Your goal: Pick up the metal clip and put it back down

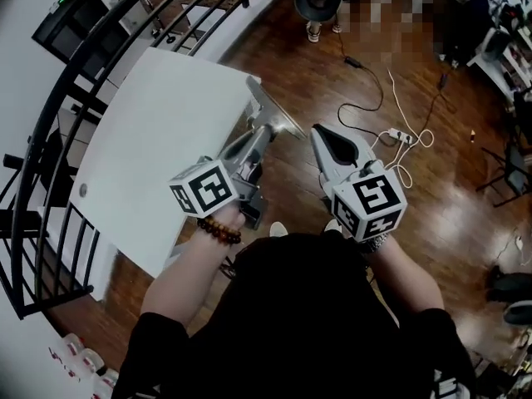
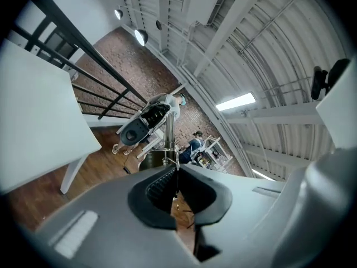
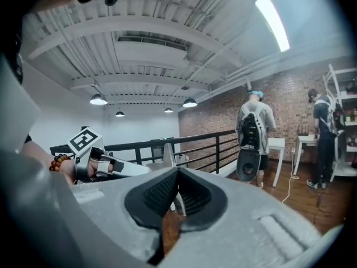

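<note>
Loft workshop; brick wall (image 3: pixel 279 94), black railing (image 3: pixel 213 134)

You hold two tongs, the left tongs (image 1: pixel 264 133) and the right tongs (image 1: pixel 319 133), and you wear one beaded bracelet (image 1: pixel 219 229) on the wrist behind the left pair. One white counter (image 1: pixel 158 140) lies left of the left tongs, and one power strip (image 1: pixel 397 136) lies on the floor right of the right tongs. Past the right tongs you can count two people, a backpack wearer (image 3: pixel 255 128) and a second person (image 3: pixel 324 121), four hanging lamps (image 3: pixel 98 100) and one long ceiling light (image 3: pixel 273 21).
</note>
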The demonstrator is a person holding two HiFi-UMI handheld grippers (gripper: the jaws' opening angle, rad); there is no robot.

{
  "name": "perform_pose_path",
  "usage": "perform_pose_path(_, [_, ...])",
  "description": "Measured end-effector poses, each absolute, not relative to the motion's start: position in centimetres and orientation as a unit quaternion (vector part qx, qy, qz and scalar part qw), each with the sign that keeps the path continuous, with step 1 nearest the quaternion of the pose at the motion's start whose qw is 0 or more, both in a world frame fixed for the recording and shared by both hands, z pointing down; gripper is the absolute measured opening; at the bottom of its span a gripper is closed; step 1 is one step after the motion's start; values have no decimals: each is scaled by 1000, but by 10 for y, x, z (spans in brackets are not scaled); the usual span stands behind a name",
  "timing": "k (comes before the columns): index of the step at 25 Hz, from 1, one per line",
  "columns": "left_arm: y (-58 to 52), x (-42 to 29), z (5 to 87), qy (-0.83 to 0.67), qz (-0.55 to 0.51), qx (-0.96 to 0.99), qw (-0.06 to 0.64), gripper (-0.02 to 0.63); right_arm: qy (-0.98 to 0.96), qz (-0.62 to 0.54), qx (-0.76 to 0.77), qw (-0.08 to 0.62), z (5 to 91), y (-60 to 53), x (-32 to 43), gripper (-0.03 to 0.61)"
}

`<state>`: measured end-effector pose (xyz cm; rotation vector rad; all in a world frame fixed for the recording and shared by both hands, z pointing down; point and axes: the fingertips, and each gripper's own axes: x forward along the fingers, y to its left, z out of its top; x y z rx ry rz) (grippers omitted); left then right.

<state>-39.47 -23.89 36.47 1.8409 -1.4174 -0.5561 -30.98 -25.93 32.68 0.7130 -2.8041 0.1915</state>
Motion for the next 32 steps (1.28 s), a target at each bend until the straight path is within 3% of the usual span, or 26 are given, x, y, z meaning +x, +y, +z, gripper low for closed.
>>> perform_pose_path(12, [-271, -217, 375, -444, -149, 787, 402, 18, -916, 93, 375, 111, 337, -268, -132, -9])
perform_pose_path(32, [-230, 107, 395, -298, -52, 853, 426, 18, -842, 134, 516, 81, 367, -204, 176, -9])
